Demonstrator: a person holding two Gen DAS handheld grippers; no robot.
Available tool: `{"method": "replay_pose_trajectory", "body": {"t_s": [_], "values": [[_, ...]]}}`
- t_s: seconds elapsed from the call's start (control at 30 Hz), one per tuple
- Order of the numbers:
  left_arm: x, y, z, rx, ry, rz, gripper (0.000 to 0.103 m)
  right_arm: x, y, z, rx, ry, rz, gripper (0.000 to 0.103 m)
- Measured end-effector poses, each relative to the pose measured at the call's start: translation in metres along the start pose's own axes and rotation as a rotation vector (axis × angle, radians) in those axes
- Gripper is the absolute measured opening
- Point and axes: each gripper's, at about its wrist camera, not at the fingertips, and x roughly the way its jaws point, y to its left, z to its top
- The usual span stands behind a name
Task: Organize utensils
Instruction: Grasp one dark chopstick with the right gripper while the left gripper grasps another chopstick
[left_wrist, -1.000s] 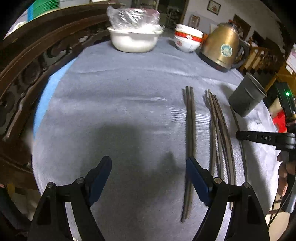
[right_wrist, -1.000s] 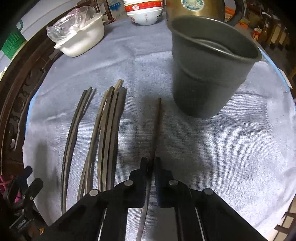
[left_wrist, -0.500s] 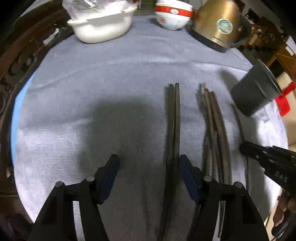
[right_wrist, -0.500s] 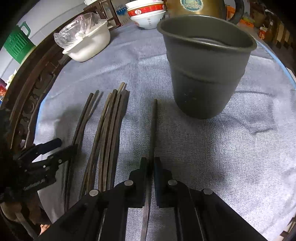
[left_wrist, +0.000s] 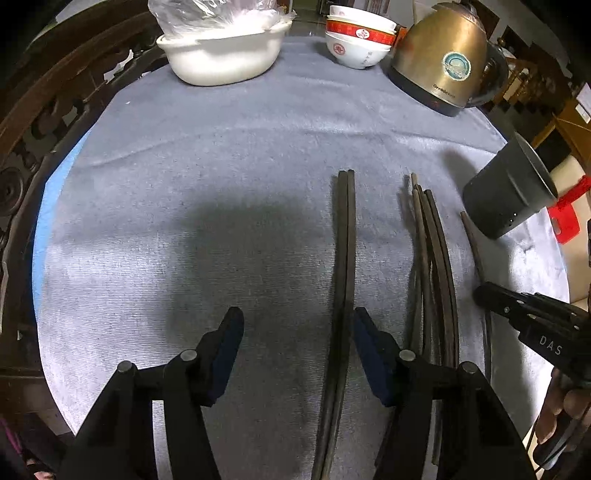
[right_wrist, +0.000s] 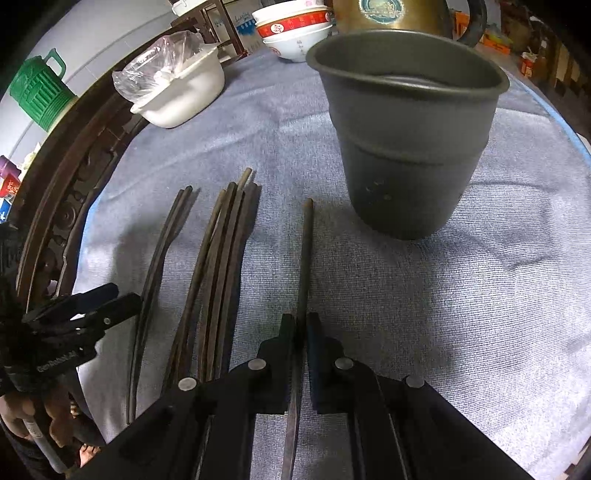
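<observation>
A pair of dark chopsticks lies on the grey cloth, between the open jaws of my left gripper, close to the right finger. A bundle of several dark chopsticks lies to its right. My right gripper is shut on a single chopstick, which points at the dark grey cup standing just ahead. The pair and the bundle also show in the right wrist view. The cup shows at far right in the left wrist view.
At the table's back stand a white basin with a plastic bag, stacked red-and-white bowls and a brass kettle. A carved wooden rim borders the left edge. A red object sits off the right edge.
My left gripper has moved right and lower, so the chopstick pair now lies between its jaws. My right gripper has lifted slightly with its single chopstick still held.
</observation>
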Motion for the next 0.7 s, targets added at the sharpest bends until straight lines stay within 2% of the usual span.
{"method": "replay_pose_trajectory", "body": {"t_s": [0.23, 0.3, 0.33, 0.43, 0.47, 0.5, 0.57, 0.63, 0.7], "values": [[0.007, 0.005, 0.003, -0.008, 0.017, 0.031, 0.062, 0.0, 0.003, 0.001, 0.006, 0.001, -0.003, 0.008], [0.014, 0.0, 0.0, 0.012, 0.056, 0.046, 0.055, 0.0, 0.003, 0.0, 0.006, 0.001, -0.006, 0.008], [0.014, -0.004, -0.002, 0.044, 0.037, 0.079, 0.055, 0.0, 0.003, 0.0, 0.006, 0.001, -0.007, 0.008], [0.014, -0.011, -0.005, 0.056, 0.033, 0.07, 0.052, 0.0, 0.004, 0.0, 0.004, 0.0, -0.007, 0.008], [0.014, -0.012, -0.006, 0.068, 0.03, 0.09, 0.045, 0.0, 0.003, 0.0, 0.004, 0.0, -0.006, 0.008], [0.015, -0.015, -0.006, 0.069, 0.033, 0.086, 0.029, 0.001, 0.003, 0.0, 0.002, 0.001, -0.006, 0.008], [0.014, -0.013, -0.007, 0.051, 0.056, 0.093, 0.006, 0.001, 0.004, 0.001, -0.003, 0.005, -0.008, 0.008], [0.01, -0.003, -0.012, -0.011, 0.072, 0.057, 0.006, 0.001, 0.005, 0.001, -0.013, 0.019, -0.011, 0.008], [0.009, 0.008, -0.019, -0.1, 0.099, -0.012, 0.006, 0.001, 0.008, 0.001, -0.039, 0.042, -0.015, 0.008]]}}
